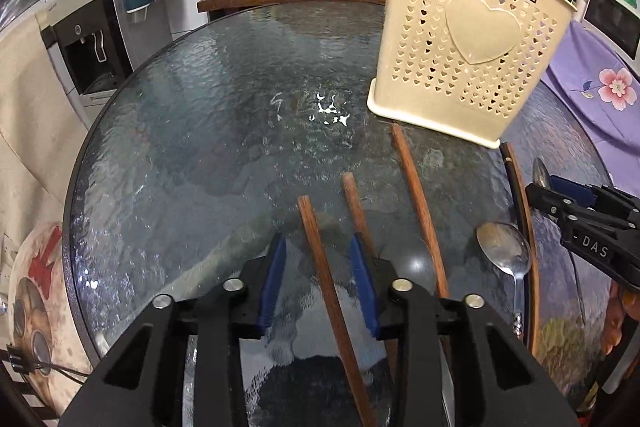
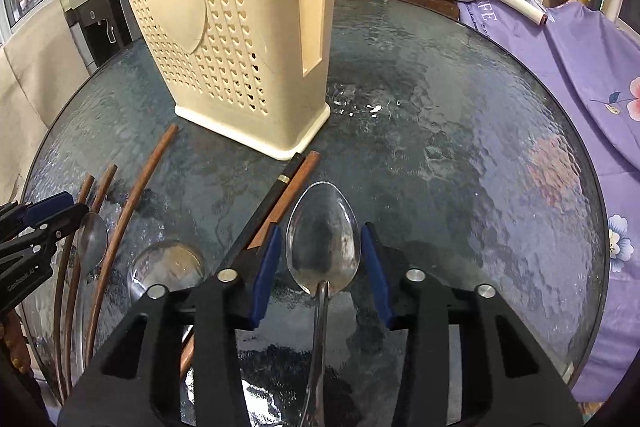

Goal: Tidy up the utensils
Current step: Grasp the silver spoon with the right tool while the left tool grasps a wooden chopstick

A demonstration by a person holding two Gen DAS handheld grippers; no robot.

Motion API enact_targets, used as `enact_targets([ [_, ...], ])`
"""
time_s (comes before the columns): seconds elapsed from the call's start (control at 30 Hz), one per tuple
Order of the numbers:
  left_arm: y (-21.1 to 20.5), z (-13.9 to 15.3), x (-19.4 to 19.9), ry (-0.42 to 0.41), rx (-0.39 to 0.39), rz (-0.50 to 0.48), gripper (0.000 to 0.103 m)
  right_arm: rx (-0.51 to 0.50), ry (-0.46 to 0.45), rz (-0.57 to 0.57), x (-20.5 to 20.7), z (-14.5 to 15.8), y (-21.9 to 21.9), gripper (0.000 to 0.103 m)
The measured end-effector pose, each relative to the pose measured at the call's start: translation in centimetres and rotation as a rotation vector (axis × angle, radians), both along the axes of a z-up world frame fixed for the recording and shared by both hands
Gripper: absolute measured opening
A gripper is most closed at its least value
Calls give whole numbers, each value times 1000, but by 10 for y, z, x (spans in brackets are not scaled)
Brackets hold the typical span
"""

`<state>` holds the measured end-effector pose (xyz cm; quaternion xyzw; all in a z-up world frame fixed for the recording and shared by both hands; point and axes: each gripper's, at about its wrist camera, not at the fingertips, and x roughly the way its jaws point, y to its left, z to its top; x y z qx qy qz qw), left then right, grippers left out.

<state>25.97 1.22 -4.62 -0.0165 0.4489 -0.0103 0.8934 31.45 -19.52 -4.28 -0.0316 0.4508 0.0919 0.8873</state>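
Chopsticks [image 1: 324, 279]: left view, three brown ones pointing away, one between spread left gripper [image 1: 319, 281] fingers; one spoon [image 1: 505, 255] rightward. Right view: right gripper [image 2: 320, 273] spread around spoon bowl [image 2: 323, 239], handle toward camera; holder [image 2: 240, 27] ahead-left.

Near side of the table is getting crowded, far side is staying open

The utensil holder [image 2: 240, 39] is standing mid-table, blocking the straight path. Chopsticks [image 1: 324, 287] and spoons [image 2: 322, 247] are lying packed along the near edge, with both grippers hovering open among them. Bare glass [image 2: 460, 147] is stretching wide to the holder's right.
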Motion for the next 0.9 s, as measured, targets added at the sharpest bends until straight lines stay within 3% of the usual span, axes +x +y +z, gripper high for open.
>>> enact_targets([
  [0.1, 0, 0, 3, 0, 1, 6, 17, -3, 3, 4, 3, 1, 2, 38],
  [0.23, 0, -1, 6, -4, 5, 10, 10, 5, 0, 14, 4, 1, 0, 38],
  [0.47, 1, -1, 8, -12, -13, 21, 8, 23, -6, 5, 6, 2, -6, 38],
  [0.67, 10, 2, 13, -14, -92, 24, 7, 38, -35, 10, 2, 11, -10, 38],
  [0.9, 10, 33, 9, -98, -114, 3, 7, 95, -107, 35, -9, 36, -12, 38],
])
